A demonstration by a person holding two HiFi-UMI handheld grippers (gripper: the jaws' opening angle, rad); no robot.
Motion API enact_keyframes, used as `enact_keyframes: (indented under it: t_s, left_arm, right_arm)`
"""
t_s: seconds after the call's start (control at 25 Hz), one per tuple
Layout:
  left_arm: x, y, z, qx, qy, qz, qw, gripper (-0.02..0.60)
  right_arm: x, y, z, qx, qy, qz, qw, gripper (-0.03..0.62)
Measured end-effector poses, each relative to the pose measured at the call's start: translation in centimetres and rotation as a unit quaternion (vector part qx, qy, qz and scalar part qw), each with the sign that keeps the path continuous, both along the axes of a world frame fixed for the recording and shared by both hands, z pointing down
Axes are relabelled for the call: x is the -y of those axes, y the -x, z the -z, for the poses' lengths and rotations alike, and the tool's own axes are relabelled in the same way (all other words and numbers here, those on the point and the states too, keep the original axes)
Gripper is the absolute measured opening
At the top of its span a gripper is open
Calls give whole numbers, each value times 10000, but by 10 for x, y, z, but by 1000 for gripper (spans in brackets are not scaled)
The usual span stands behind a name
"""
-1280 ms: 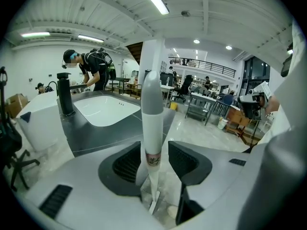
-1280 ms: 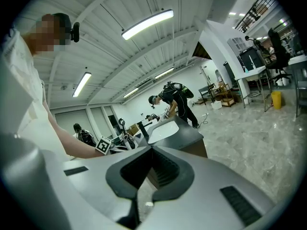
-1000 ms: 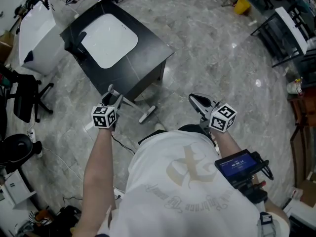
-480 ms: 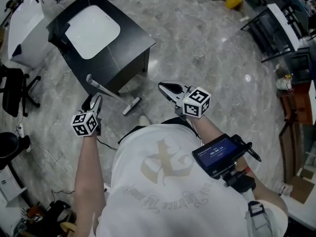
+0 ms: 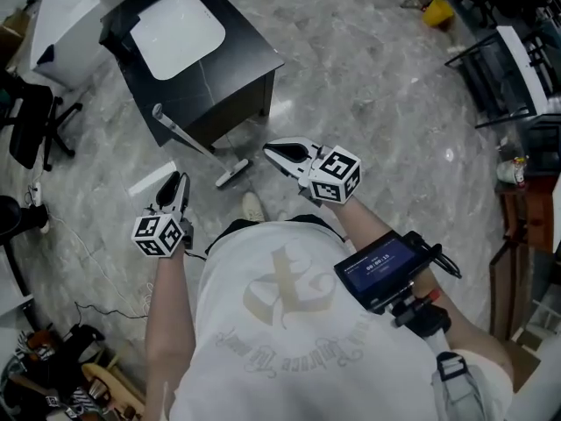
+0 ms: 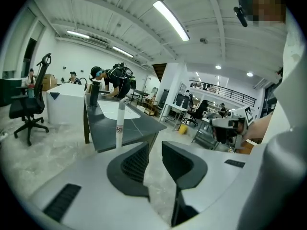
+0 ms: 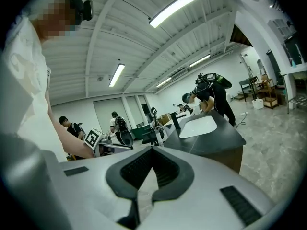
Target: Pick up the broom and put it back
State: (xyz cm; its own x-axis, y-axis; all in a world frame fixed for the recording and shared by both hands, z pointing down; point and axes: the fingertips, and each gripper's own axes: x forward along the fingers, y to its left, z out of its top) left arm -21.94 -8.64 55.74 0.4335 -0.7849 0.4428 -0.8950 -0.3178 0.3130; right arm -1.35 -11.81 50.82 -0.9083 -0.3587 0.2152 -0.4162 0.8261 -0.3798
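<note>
The broom leans against the black table, its grey handle tip up at the left and its head on the floor. In the left gripper view the handle stands upright just left of the jaws. My left gripper hangs below and left of the broom, clear of it. Its jaws are closing, with a gap and nothing between them. My right gripper points left, just right of the broom head, and its jaws meet at the tips, empty.
A white strip lies on the floor by the left gripper. An office chair and a white table stand at the left, dark shelving at the right. Cables trail over the floor. People work beyond the black table.
My left gripper has pulled back from the broom's handle toward the person, and its jaws have narrowed. The right gripper has swung left toward the broom head. The broom still leans on the table.
</note>
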Motion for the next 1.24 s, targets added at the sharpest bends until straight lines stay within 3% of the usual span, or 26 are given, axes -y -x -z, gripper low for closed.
enact_keyframes:
  t_s: [0.24,0.44,0.68,1.24]
  left_arm:
    - [-32,-30,21,-57,-283,-11,9996,14]
    - [-70,-47,28,-117,-376,32,9992,12]
    - [-103,-56,13,-187,-195,199,9994,12]
    - [-132,-79,5,-119,-101,117,9998,12]
  right_arm:
    - [-28,7,-3,4,-128,424,9990,17]
    - [-59,8,-3,38,-140,617,9980,17]
    - [-78,2,-10,4,-96,659,9978,17]
    - [-103,-16,-11,84,-155,623,9979,17]
